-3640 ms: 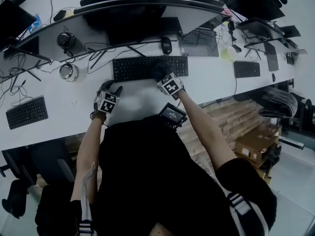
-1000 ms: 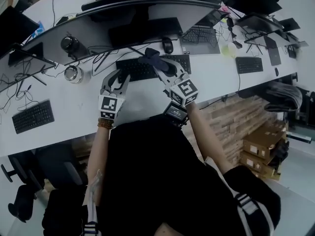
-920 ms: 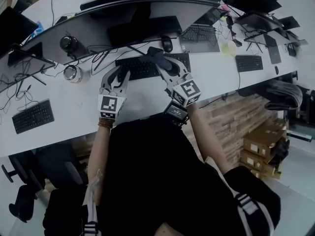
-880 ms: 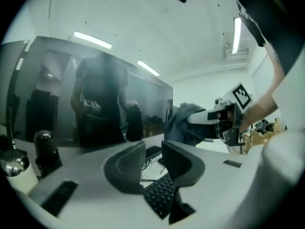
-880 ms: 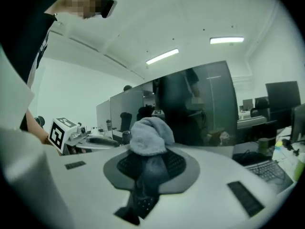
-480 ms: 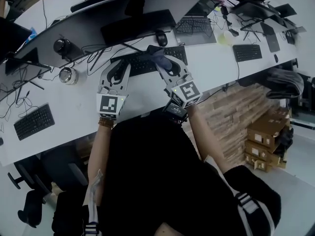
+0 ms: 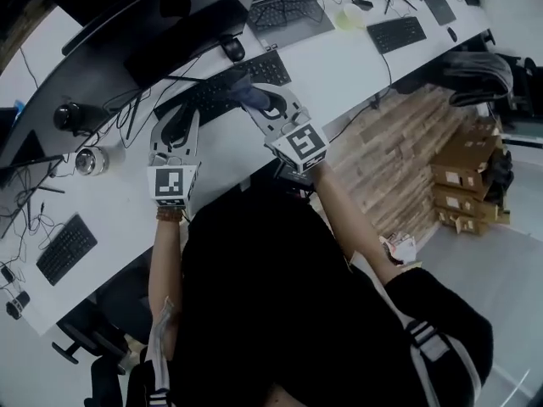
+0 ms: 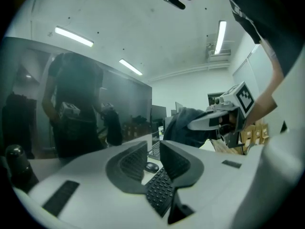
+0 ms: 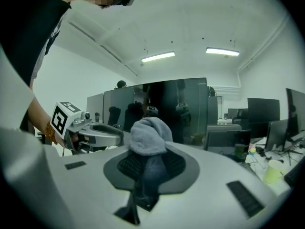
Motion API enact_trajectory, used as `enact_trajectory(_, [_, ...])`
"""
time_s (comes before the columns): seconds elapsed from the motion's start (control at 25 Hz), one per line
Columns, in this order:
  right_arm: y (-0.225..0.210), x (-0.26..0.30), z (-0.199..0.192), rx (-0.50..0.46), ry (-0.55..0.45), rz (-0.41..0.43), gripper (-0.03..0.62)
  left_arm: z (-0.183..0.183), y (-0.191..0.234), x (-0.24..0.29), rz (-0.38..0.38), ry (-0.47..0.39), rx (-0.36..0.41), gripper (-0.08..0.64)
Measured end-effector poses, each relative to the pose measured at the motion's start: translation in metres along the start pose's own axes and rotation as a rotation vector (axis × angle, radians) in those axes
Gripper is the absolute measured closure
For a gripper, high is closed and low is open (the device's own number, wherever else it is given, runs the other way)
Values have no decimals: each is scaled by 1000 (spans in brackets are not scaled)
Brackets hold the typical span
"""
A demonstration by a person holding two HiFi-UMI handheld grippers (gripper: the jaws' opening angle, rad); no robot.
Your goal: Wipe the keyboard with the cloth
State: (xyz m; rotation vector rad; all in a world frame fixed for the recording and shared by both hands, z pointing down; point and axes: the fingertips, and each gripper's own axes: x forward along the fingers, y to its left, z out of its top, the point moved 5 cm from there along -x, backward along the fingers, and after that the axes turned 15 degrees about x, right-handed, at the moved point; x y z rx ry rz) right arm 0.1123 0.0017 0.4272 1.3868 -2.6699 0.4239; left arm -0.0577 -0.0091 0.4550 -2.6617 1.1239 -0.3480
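Right gripper (image 9: 148, 168) had the cloth (image 9: 148, 136) pinched over the keyboard (image 7: 212, 91); left gripper (image 8: 152, 159) had just been closing, nearly together, empty.

Bunched grey-blue soft cloth (image 9: 148, 135), pinched fast in my right gripper (image 9: 148, 159), rides clear above the keys; the long flat black keyboard (image 7: 208, 96) lies keys-up on the white desk (image 7: 339, 62).

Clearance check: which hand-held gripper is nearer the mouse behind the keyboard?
Right: right hand-held gripper just before the mouse; left hand-held gripper, jaws just closing on nothing, farther left.
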Motion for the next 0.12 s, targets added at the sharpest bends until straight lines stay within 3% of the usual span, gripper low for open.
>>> enact_trajectory(0.12, [-13, -12, 0, 13, -8, -32, 537, 0, -7, 12, -30, 3, 13, 473])
